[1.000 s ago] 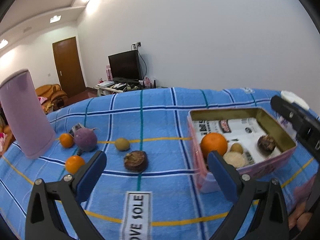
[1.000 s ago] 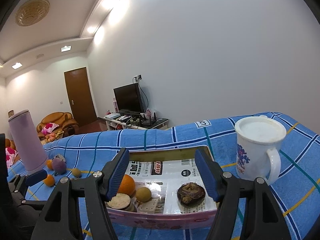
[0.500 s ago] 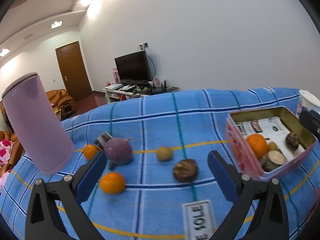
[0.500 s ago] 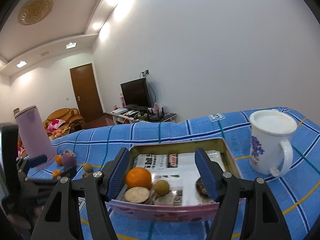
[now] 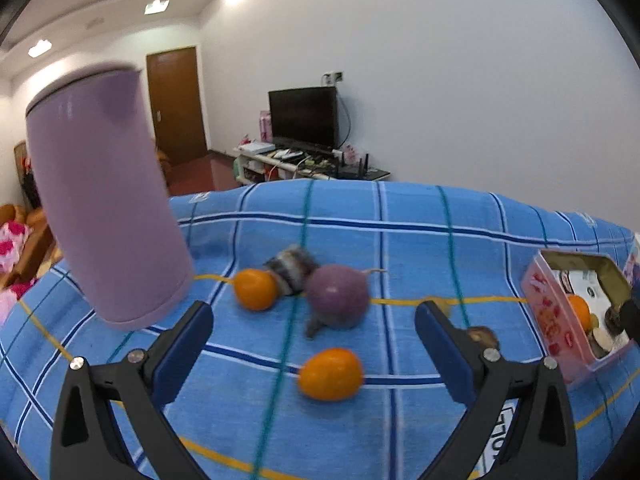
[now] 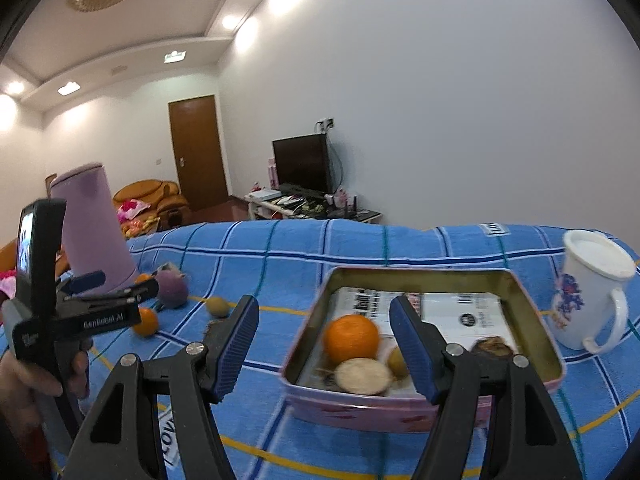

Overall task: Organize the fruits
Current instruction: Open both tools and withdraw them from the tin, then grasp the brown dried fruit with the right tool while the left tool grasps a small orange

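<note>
The left wrist view looks closely at the loose fruit on the blue checked cloth: from the left, a tall purple tumbler, a small orange touching a striped wrapper, a purple round fruit, and nearer, another orange between the spread, empty jaws of the left hand-held gripper. A brown fruit peeks from behind its right finger, and the pink tin is squeezed in at the far right edge. The right wrist view shows what that one barely does: the tin's inside, lined with printed paper and holding a large orange, a pale cut slice, a small yellowish fruit and a dark brown fruit. The right hand-held gripper hovers spread and empty before the tin. Only here appear the person's hand and the white mug at far right.
</note>
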Motion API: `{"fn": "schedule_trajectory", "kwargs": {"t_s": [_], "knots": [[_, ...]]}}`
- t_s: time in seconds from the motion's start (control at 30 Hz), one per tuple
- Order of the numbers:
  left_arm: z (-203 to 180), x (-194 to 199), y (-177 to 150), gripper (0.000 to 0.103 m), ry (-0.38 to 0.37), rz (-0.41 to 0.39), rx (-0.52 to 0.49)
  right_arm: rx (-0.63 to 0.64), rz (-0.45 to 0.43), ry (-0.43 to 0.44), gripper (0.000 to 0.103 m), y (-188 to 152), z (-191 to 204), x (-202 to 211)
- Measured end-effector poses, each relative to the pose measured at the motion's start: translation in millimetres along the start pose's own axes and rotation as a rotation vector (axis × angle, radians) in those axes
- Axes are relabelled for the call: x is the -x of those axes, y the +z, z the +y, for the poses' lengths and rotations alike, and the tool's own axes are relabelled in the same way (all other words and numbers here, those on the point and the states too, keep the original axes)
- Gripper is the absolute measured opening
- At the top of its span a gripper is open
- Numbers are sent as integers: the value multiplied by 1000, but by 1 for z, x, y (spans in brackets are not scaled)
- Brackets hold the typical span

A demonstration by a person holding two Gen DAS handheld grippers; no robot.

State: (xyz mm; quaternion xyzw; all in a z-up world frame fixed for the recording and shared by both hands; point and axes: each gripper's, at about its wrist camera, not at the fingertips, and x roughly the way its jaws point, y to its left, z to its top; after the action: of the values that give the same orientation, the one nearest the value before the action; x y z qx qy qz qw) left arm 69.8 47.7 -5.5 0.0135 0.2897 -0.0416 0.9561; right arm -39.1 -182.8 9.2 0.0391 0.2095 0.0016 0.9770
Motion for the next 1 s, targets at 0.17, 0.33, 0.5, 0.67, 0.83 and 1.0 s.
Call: {"fn": "schedule_trajectory", "kwargs": {"t_s": [0.17,0.33,0.5,0.67,0.83,1.0], "knots": [[28,-8,6,103,5,48,38,29,46,47,69,1,24,-17],[42,-12,7,103,12,69,25,86,124,100,69,2,56,-40],[42,-8,8,103,-8,77,-23,135,241,131,69,3,83,-74],[51,-10,10,103,-24,105,-16,165,348,135,60,1,100,-105],[49,-14,9,101,-47,122,-13,171,400,102,59,-4,103,-127],[36,-11,7,101,-70,117,-59,141,420,90,59,-2,97,-136]]}}
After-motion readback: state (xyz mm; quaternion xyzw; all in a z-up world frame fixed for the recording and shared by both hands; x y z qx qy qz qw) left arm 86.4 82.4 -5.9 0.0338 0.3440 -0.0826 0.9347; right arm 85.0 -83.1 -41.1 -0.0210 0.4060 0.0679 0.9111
